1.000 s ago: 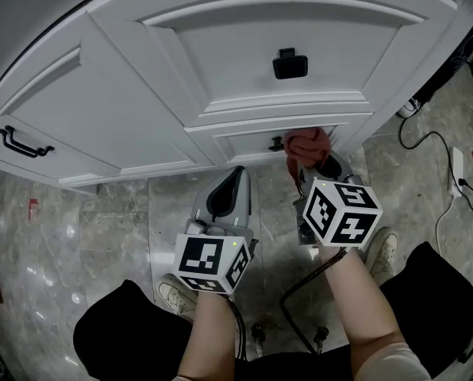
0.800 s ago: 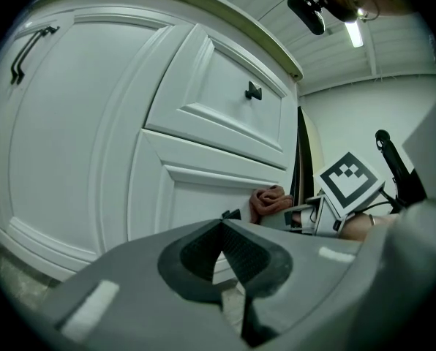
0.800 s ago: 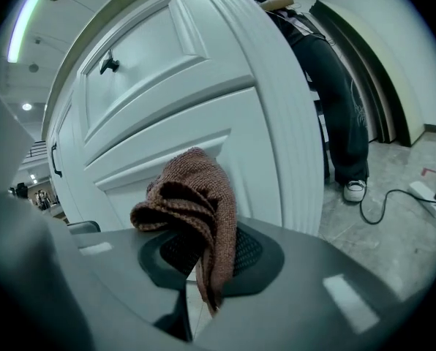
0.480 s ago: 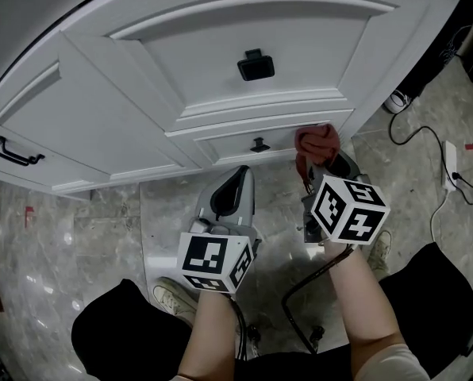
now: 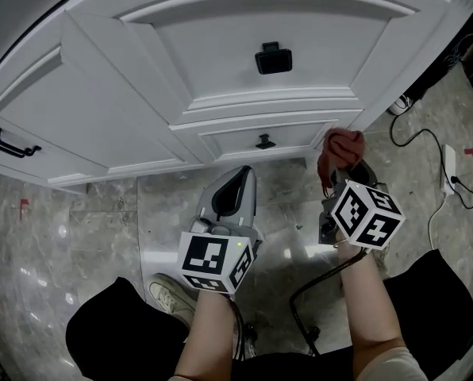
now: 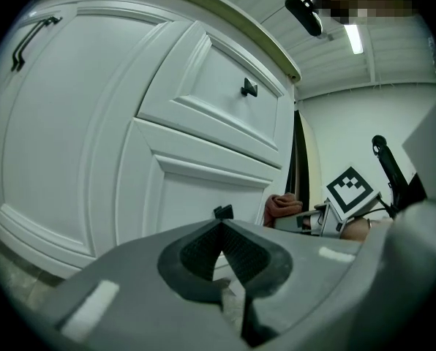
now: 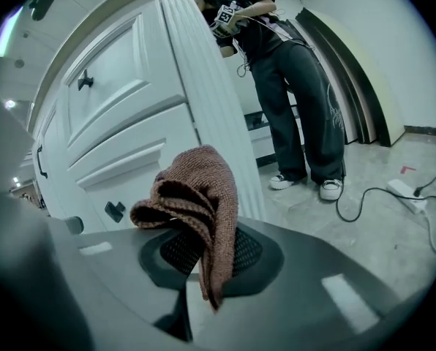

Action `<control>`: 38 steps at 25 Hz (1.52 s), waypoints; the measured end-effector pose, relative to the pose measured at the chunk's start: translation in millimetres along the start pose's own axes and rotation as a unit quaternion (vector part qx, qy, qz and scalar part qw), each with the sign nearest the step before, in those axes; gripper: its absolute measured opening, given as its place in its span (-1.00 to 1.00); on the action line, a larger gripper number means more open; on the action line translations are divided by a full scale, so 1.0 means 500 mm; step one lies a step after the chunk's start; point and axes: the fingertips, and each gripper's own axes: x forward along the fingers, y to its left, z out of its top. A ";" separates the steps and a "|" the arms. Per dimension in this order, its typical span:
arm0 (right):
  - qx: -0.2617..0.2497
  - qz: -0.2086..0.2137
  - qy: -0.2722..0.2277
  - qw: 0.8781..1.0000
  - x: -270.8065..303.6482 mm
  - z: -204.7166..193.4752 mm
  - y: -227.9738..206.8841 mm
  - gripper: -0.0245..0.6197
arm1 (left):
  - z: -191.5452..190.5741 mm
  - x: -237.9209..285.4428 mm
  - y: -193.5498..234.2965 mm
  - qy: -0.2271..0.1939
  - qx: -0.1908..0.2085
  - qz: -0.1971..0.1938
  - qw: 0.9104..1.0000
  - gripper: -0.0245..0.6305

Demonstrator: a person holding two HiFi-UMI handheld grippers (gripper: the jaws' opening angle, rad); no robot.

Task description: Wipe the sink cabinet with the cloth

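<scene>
Press cloth (image 5: 341, 144), pinched in R gripper (image 7: 203, 251), flat vs cabinet (image 5: 221, 78) edge at mid-right of frame; park L gripper (image 6: 224, 258), 2 jaws together, empty.

White sink cabinet (image 5: 221, 94), rust-brown cloth (image 7: 192, 196), grey floor (image 5: 101, 228), as my remote feeds show them.

The cabinet is plain white throughout, with black knobs (image 5: 273, 58) and a black bar handle (image 5: 10, 141). The cloth is reddish brown in a ribbed knit. My left gripper (image 5: 235, 177) and right gripper (image 7: 203, 258) are pale grey with black cross-hatched pads (image 6: 203, 254). Their marker cubes (image 5: 213, 262) are white with black square patterns. The floor is glossy grey stone with paler veining, and a white power strip (image 5: 452, 167) lies on it. A bystander wears dark trousers (image 7: 306, 101) and pale sneakers (image 7: 329, 189).
</scene>
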 end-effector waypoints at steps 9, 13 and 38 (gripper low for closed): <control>-0.045 0.134 0.086 0.986 0.069 -0.203 0.255 -0.67 | -0.075 -0.069 0.107 0.035 -0.011 0.052 0.998 -0.92; -0.052 0.168 0.101 0.979 0.094 -0.244 0.344 -0.67 | -0.075 -0.103 0.160 0.026 -0.026 0.075 0.996 -0.92; -0.060 0.138 0.081 0.985 0.131 -0.225 0.338 -0.67 | -0.078 -0.123 0.182 0.013 -0.033 0.067 0.997 -0.92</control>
